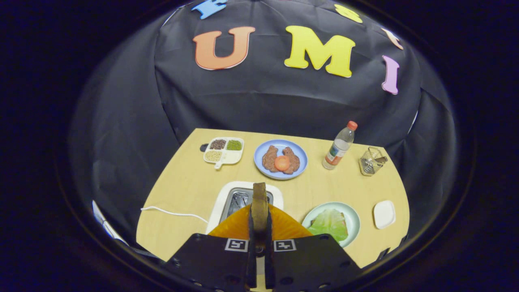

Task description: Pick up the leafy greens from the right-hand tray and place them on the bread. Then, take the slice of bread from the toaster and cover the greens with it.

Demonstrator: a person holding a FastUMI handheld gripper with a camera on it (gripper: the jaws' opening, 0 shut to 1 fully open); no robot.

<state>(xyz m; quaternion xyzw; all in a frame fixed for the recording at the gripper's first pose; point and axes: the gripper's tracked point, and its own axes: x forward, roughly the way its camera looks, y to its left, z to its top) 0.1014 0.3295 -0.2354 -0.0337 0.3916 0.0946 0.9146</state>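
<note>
A slice of bread [259, 199] stands edge-on and upright between my fingers, and my gripper [259, 231] is shut on it. It hangs over the slot of the white toaster [227, 198], which sits just ahead of the fingers. To the right of the toaster, a pale green plate [353, 214] carries the leafy greens [329, 224]. The greens lie flat and hide whatever is under them.
Beyond the toaster is a blue plate [299, 151] with meat pieces and a tomato slice. A divided tray of grains [224, 151] sits far left. A water bottle [339, 147], a wire basket [371, 161] and a small white dish [384, 214] stand on the right. A white cable [170, 211] runs left.
</note>
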